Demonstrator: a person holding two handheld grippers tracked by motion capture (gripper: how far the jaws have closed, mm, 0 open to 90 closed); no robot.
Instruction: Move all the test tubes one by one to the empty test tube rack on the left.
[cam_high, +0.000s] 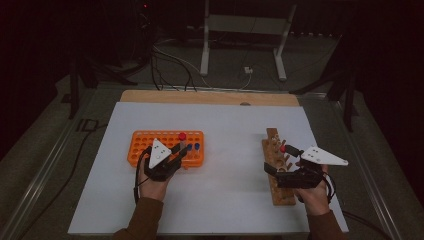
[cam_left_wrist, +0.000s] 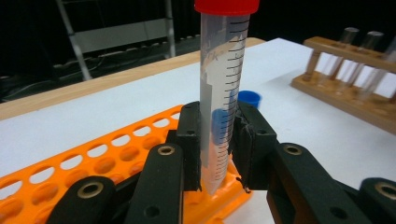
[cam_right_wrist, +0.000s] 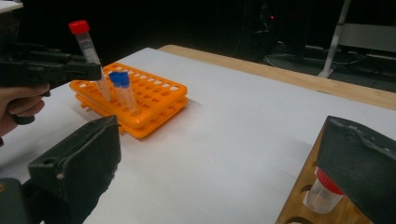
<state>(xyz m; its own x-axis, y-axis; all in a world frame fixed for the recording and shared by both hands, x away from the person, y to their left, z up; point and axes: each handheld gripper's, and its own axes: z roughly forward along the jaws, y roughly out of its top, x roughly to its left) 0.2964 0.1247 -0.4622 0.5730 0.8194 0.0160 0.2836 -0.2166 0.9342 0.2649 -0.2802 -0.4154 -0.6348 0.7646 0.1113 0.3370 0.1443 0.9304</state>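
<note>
My left gripper (cam_high: 181, 151) is shut on a clear graduated tube with a red cap (cam_left_wrist: 219, 93). It holds the tube upright, with the pointed tip down at the near end of the orange rack (cam_left_wrist: 93, 168). In the right gripper view the same tube (cam_right_wrist: 88, 46) leans over the orange rack (cam_right_wrist: 154, 100), beside two blue-capped tubes (cam_right_wrist: 122, 88) standing in it. My right gripper (cam_right_wrist: 224, 163) is open above the wooden rack (cam_high: 277, 185). A red-capped tube (cam_right_wrist: 324, 189) sits in that wooden rack just below the right-hand jaw.
The white mat (cam_high: 225, 125) covers the table between the two racks. The wooden rack (cam_left_wrist: 345, 93) holds several more clear tubes. A bare wooden strip (cam_high: 210, 96) runs along the far edge, with cables and a metal stand on the floor beyond.
</note>
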